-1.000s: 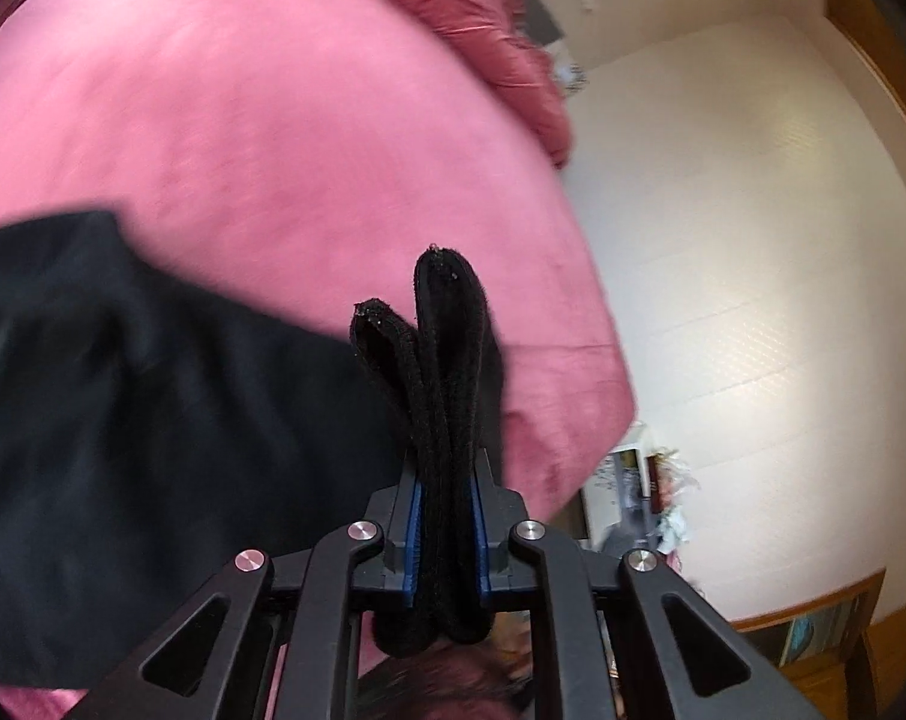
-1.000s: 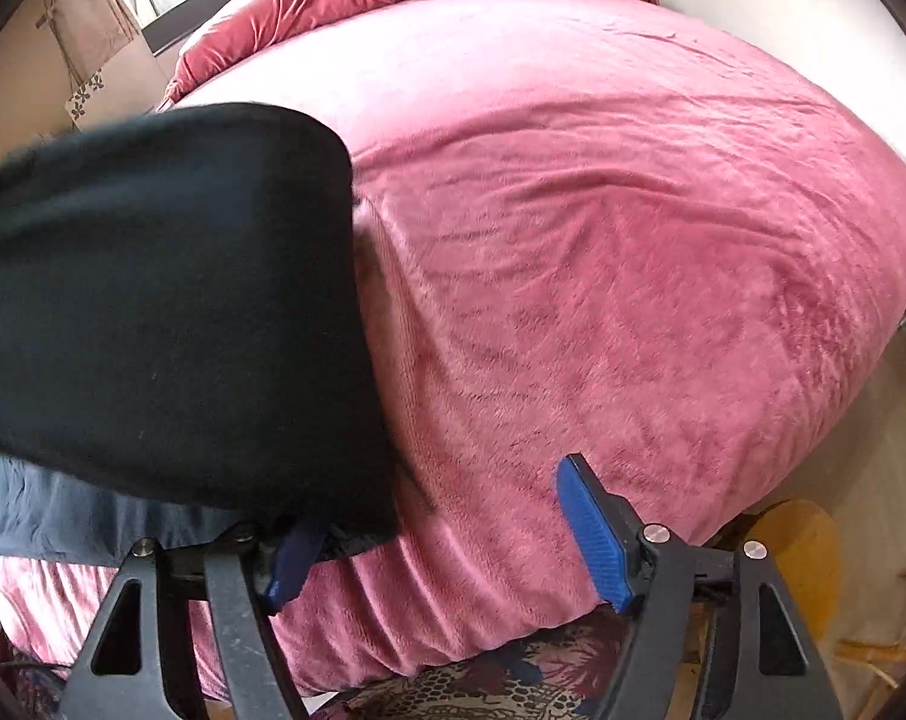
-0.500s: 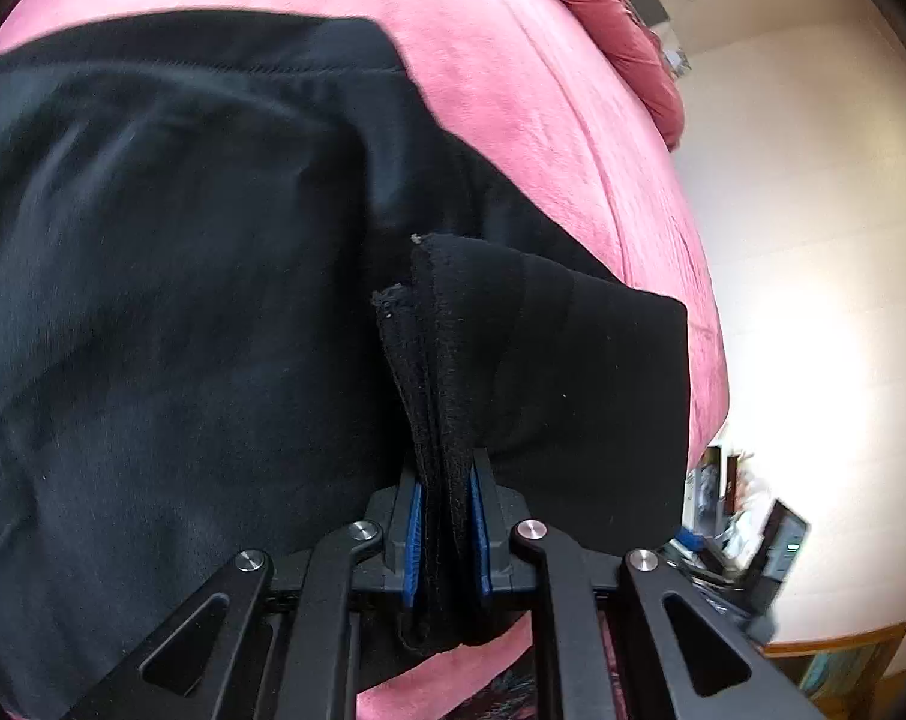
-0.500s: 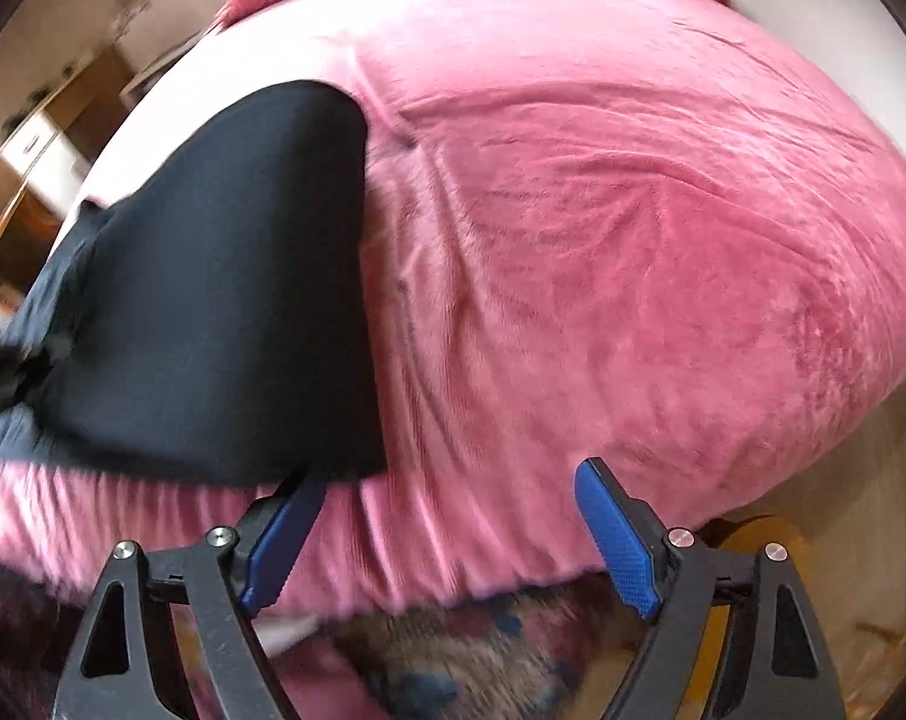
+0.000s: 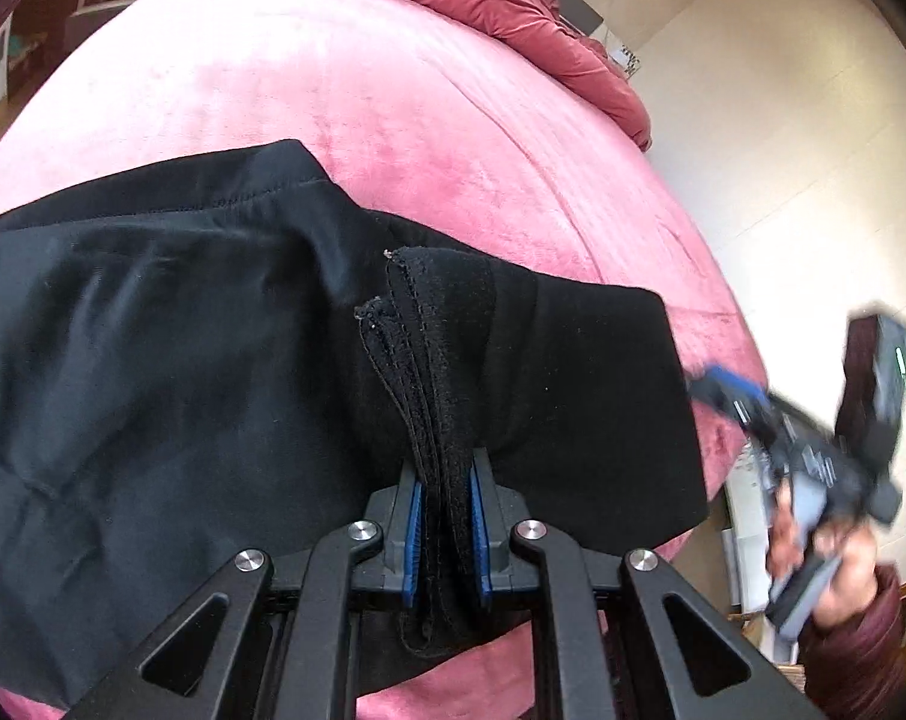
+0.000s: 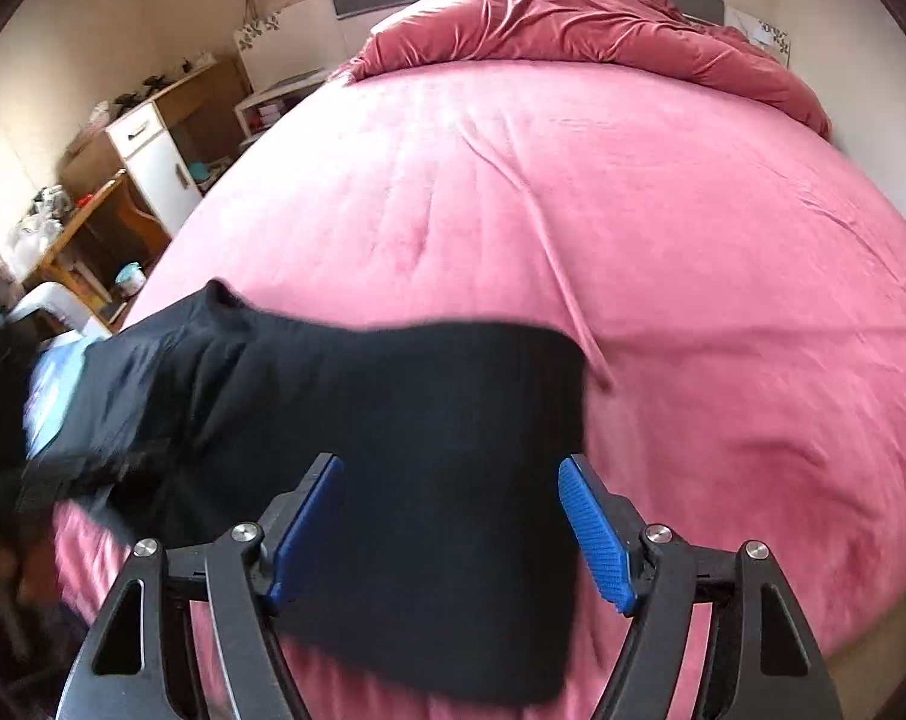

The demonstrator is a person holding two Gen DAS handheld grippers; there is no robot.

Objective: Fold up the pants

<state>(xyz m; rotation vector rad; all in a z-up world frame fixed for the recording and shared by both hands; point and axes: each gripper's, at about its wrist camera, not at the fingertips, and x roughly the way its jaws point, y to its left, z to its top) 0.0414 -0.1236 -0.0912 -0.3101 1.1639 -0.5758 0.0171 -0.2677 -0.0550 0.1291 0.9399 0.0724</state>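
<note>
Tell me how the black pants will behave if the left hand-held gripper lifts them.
Probably floppy: the black pants crease and drape over the pink bed. Likely light, since the left hand-held gripper pinches bunched layers. Unheld parts would likely sag.

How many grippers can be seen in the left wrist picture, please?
2. The left gripper is at the bottom centre, shut on the black pants. The right gripper, blurred, is at the right edge, held in a hand.

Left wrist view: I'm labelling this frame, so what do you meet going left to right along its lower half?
Black pants spread on the pink bed → left gripper shut on the pants' bunched edge → right gripper, blurred, off the bed's edge → the hand holding it.
</note>
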